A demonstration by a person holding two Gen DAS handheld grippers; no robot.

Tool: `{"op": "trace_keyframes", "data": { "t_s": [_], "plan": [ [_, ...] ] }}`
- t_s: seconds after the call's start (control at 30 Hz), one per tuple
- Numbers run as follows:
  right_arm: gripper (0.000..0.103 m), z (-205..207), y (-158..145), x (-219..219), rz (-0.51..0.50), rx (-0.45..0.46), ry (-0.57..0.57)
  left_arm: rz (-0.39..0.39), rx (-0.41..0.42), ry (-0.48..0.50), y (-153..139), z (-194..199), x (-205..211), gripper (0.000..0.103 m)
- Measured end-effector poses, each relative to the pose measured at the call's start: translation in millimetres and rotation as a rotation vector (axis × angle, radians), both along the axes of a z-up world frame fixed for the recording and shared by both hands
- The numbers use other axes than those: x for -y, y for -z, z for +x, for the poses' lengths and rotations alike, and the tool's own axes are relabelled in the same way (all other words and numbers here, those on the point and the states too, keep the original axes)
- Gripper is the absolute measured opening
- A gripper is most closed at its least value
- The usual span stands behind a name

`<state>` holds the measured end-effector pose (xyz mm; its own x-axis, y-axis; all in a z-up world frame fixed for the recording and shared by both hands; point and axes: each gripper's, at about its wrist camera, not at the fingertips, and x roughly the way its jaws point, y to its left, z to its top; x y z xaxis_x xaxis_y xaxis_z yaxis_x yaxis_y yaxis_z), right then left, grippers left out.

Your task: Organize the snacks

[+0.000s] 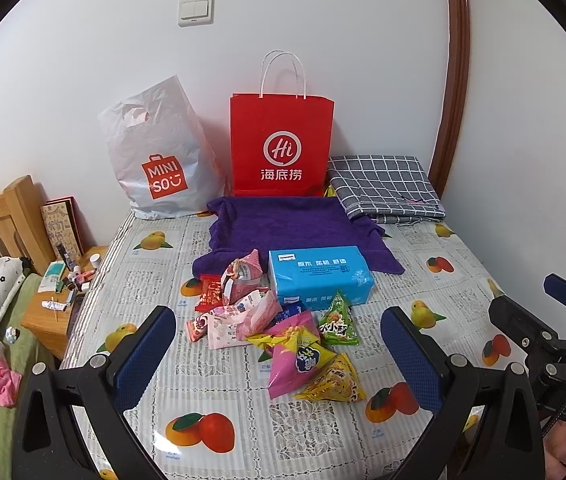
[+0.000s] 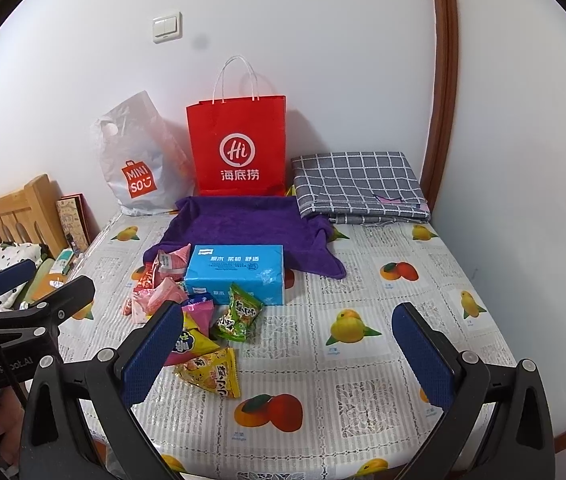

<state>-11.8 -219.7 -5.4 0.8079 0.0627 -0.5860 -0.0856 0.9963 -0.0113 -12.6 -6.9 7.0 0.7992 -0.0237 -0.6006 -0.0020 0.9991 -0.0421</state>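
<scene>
Nearest to me, the left gripper [image 1: 279,344] is held with its blue-padded fingers spread wide and nothing between them, poised above the table [image 1: 243,420] with its fruit-print cloth. The right gripper [image 2: 289,340] is the same: jaws wide apart, empty, hovering over bare cloth to the right of the snacks.

The snack pile [image 1: 279,332] lies in a loose heap near the table's middle. Closest is a yellow triangular packet [image 1: 335,384] with Chinese lettering I can't make out, touching a pink-and-yellow packet [image 1: 297,360]. Just behind is a green triangular packet [image 1: 338,322], also with Chinese print, leaning against a blue tissue pack [image 1: 319,274] printed with white Chinese characters. To the left are pale pink wrappers [image 1: 235,318] and a small red packet [image 1: 210,294].

Behind them a purple towel [image 1: 283,228] is spread out, the tissue pack's far edge resting on it. Farther back, against the wall, stand a white plastic bag [image 1: 159,152] marked "MINISO" and an upright red paper bag [image 1: 281,144] marked "Hi" over three Chinese characters. A folded grey checked cloth [image 1: 383,188] lies to the right.

Only the left wrist view shows a bedside stand [image 1: 63,304] cluttered with small bottles; only the right wrist view shows "GenRobot.AI" printed on the other gripper's body.
</scene>
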Motion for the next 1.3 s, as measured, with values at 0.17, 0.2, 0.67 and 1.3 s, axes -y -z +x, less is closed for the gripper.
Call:
{"op": "trace_keyframes", "data": {
  "t_s": [0.17, 0.2, 0.67, 1.3],
  "plan": [
    [0.103, -2, -1, -1, 0.000, 0.005, -0.003, 0.006, 0.005, 0.010, -3, -1, 2, 0.103],
    [0.103, -2, -1, -1, 0.000, 0.005, -0.002, 0.007, 0.006, 0.009, -4, -1, 2, 0.103],
    [0.103, -6, -2, -2, 0.005, 0.014, -0.011, 0.007, 0.011, 0.022, -5, -3, 3, 0.103],
    [0.103, -6, 7, -7, 0.029, 0.007, -0.039, 0.013, -0.026, 0.029, 17, 9, 8, 0.103]
  ]
}}
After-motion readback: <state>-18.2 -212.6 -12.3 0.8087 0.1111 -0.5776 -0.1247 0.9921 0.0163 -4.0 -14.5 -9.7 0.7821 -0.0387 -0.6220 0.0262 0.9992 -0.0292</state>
